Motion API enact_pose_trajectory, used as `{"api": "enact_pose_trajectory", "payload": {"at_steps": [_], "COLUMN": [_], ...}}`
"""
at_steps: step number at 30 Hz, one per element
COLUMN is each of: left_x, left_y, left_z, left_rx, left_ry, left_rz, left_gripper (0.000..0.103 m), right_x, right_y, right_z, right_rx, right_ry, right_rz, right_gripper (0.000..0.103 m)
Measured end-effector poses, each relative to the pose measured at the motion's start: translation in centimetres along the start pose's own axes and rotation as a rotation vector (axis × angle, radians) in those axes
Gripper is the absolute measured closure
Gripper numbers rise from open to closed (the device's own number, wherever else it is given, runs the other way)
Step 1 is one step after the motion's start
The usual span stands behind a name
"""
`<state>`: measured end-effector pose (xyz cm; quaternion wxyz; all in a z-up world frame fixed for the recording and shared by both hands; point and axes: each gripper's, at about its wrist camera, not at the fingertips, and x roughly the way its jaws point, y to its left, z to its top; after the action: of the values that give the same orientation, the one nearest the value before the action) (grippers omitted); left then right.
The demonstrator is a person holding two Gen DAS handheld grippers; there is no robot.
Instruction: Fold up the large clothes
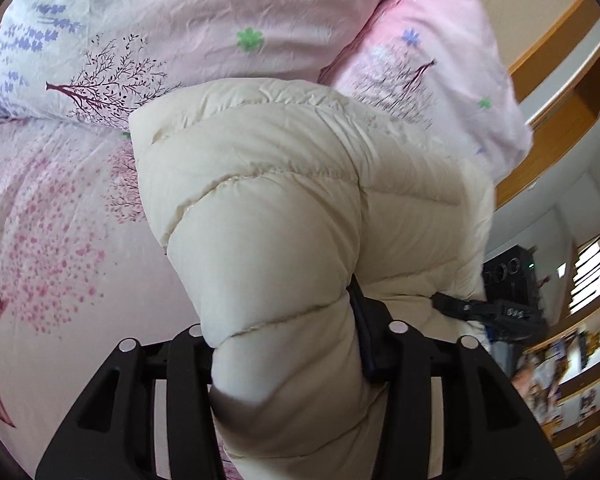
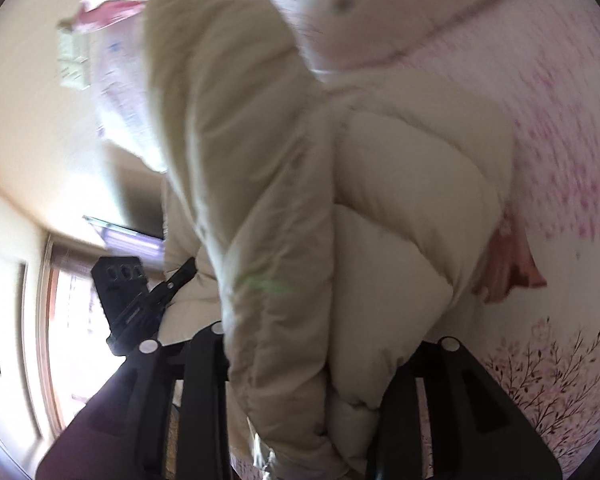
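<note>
A cream quilted puffer jacket [image 1: 284,208] hangs bunched above a bed with a pink blossom-print sheet [image 1: 60,240]. My left gripper [image 1: 284,344] is shut on a thick padded fold of it, and the cloth bulges out between the black fingers [image 1: 188,364]. In the right wrist view the same jacket [image 2: 284,184] fills the middle, blurred. My right gripper [image 2: 296,364] is shut on another bunched part. Each gripper shows in the other's view: the right one [image 1: 484,312] at the jacket's right edge, the left one [image 2: 140,304] at its left edge. The pads are hidden by cloth.
Two pink printed pillows [image 1: 160,32] [image 1: 428,64] lie at the head of the bed behind the jacket. A wooden headboard or shelf [image 1: 560,92] runs along the right. Beyond it are shelves with small items [image 1: 580,380] and a bright window [image 2: 72,320].
</note>
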<state>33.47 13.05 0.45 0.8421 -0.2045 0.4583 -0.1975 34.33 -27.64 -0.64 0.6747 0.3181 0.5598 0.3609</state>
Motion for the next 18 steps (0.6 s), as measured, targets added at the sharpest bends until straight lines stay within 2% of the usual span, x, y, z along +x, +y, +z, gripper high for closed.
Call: {"api": "enact_pose_trajectory", "payload": {"at_steps": [4,6,7,9,13,15,16,18], "left_x": [1.3,0.4,-0.4,-2.2,-6.4,-7.6,-7.9,-7.7], "left_y": [-0.9,-1.0,-1.2,-1.6,-3.9,-5.6,-6.9,-8.7], "left_z": [0.8,0.5,0.3,-0.1,-2.2,-3.9,-5.3,-7.3], "left_rx": [-0.001,-0.012,-0.003,0.014,0.087,0.149,0.189,0.248], "left_ry": [0.014,-0.003,-0.023,-0.071,-0.228,-0.281,-0.311,-0.316], "left_rz": [0.052,0.083,0.106,0.158,0.244,0.254,0.265,0.281], "left_gripper": [0.044,0.034,0.034,0.032,0.032,0.019,0.017,0.015], "right_x": [-0.1,-1.4,-2.2,-4.7,-10.4,-11.2,-11.1,-10.5], "right_y": [-0.6,0.1,1.2,2.4,6.9,9.0,9.9,10.6], "right_z": [-0.5,-1.3,-1.6,-2.7,-7.0,-9.5,-11.0,-13.1], "right_rx": [0.034,-0.005,-0.031,-0.087,-0.305,-0.430,-0.488,-0.560], "right_ry": [0.004,-0.019,-0.043,-0.117,-0.393,-0.434,-0.425,-0.390], "right_rz": [-0.080,-0.137,-0.163,-0.211,-0.375,-0.396,-0.390,-0.391], "right_gripper": [0.045,0.040,0.039,0.037,0.035,0.037,0.040,0.045]}}
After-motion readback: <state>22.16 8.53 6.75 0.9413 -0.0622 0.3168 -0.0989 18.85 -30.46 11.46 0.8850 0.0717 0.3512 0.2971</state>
